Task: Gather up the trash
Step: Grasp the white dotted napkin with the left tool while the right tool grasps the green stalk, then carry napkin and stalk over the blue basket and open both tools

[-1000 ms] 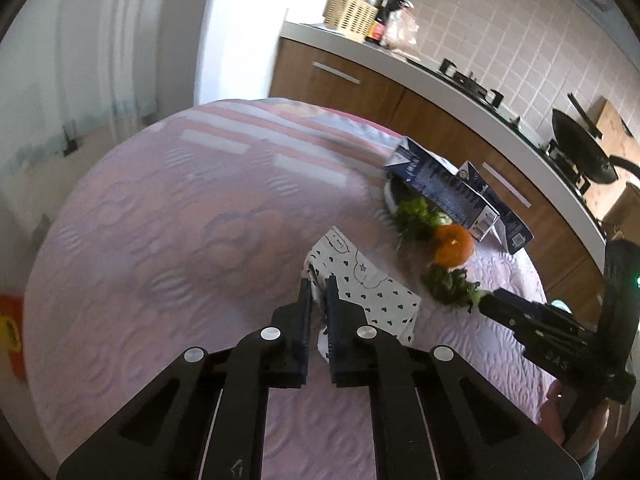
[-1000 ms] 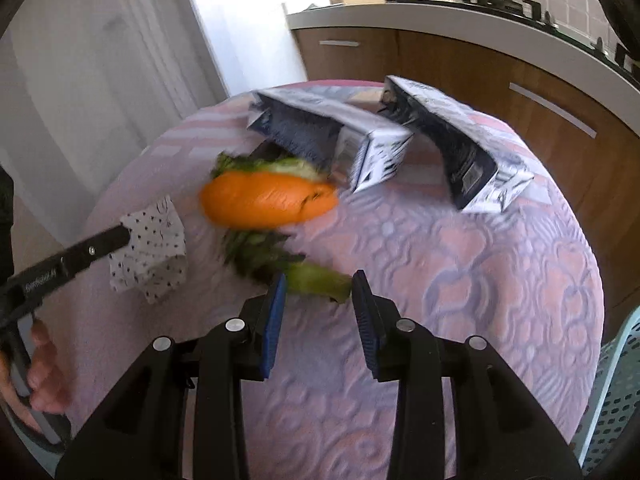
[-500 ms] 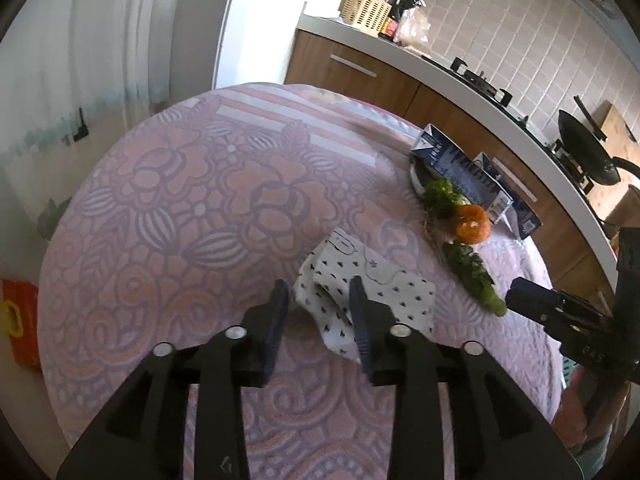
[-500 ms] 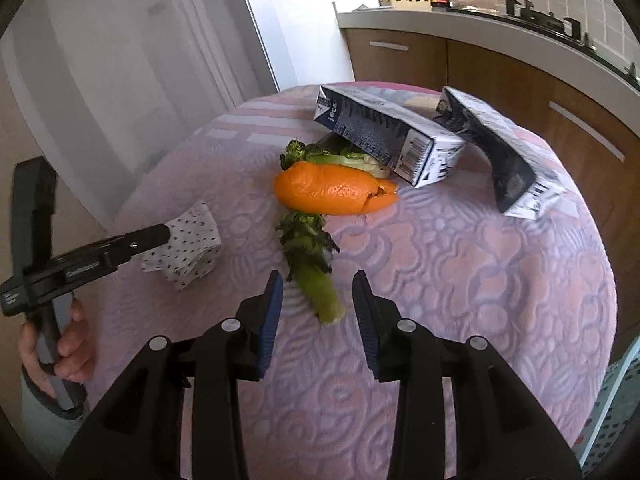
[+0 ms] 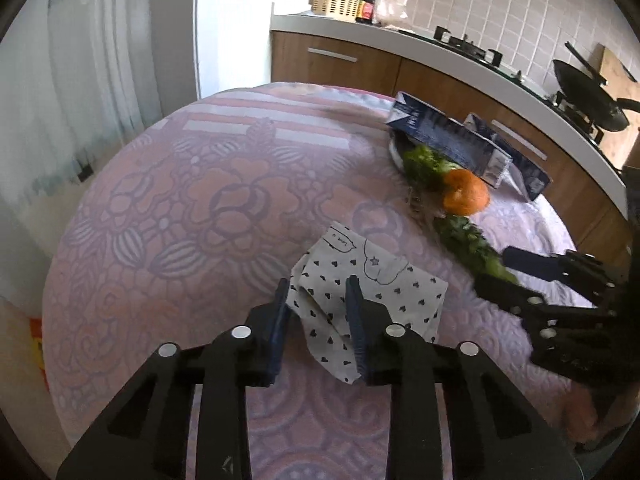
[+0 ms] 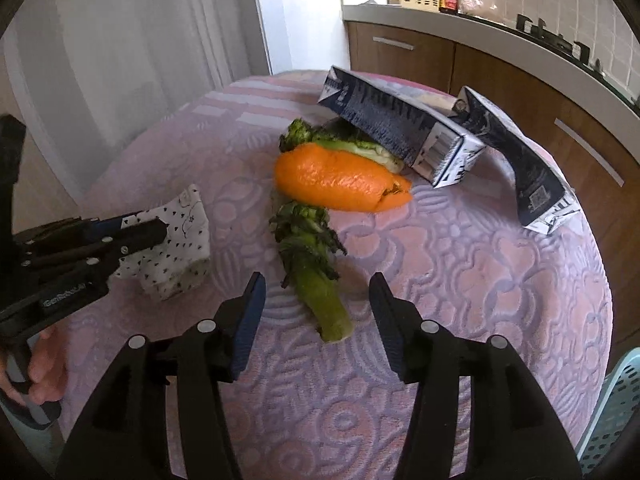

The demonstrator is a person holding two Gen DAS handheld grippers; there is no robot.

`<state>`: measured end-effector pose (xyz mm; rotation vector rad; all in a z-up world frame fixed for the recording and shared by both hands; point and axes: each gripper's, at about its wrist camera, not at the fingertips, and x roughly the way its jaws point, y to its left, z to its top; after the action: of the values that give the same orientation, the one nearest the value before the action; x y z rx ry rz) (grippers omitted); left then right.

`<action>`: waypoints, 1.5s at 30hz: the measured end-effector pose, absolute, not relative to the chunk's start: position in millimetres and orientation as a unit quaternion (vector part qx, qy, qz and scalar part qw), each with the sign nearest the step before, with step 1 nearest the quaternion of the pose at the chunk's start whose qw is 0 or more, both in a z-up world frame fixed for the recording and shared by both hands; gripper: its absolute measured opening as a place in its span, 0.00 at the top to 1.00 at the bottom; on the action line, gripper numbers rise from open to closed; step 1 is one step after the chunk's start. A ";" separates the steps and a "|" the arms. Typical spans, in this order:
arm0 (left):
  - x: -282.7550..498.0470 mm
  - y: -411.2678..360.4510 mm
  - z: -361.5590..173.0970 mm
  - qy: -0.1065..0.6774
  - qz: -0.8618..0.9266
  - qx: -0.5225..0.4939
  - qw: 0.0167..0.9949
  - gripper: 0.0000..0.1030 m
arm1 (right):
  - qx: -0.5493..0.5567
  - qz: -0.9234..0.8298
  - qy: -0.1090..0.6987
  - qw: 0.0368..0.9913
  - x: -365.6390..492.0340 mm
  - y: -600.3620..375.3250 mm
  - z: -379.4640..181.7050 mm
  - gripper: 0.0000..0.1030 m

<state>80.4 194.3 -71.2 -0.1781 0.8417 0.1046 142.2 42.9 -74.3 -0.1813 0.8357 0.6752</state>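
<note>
A crumpled white paper with black hearts [image 5: 372, 288] lies on the round pink-clothed table [image 5: 180, 200]. My left gripper [image 5: 318, 300] is open, its fingers on either side of the paper's near edge. The paper also shows in the right wrist view [image 6: 176, 248]. My right gripper [image 6: 316, 300] is open wide around the cut end of a green vegetable stalk [image 6: 316, 276]. An orange peel [image 6: 340, 180] lies just beyond the stalk, with more greens [image 6: 340, 144] behind it. The stalk [image 5: 468, 248] and peel [image 5: 464, 196] also show in the left wrist view.
Two dark blue cartons [image 6: 396, 124] [image 6: 524, 168] lie on their sides at the table's far right. A kitchen counter with cabinets [image 5: 400, 64] runs behind. A pale perforated basket [image 6: 612, 412] sits off the table's right edge.
My left gripper opened from shut and now straddles the paper's edge. My right gripper opened wider and closed in on the stalk's end.
</note>
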 end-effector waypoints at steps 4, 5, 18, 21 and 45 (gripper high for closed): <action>71.3 184.2 -63.2 0.390 0.038 -0.079 0.917 0.93 | -0.127 0.313 0.382 0.860 132.5 56.6 -75.9 0.81; 68.9 182.3 -61.0 0.387 0.036 -0.079 0.918 0.94 | -0.132 0.316 0.379 0.860 129.9 57.7 -75.9 0.86; 36.9 161.1 -17.2 0.317 -0.015 -0.095 0.943 0.98 | -0.069 0.330 0.338 0.879 95.6 5.5 -34.1 0.87; 32.8 151.1 -5.4 0.301 -0.028 -0.092 0.949 0.98 | -0.058 0.324 0.325 0.886 90.3 -8.6 -23.0 0.87; 86.4 -59.4 36.1 0.262 -0.222 -0.012 0.939 0.98 | 0.065 0.136 0.272 0.951 63.6 -242.3 7.1 0.87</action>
<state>86.4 -59.4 36.1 -0.0247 0.5352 -0.4523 63.6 -242.3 7.1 0.1313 0.5522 0.2763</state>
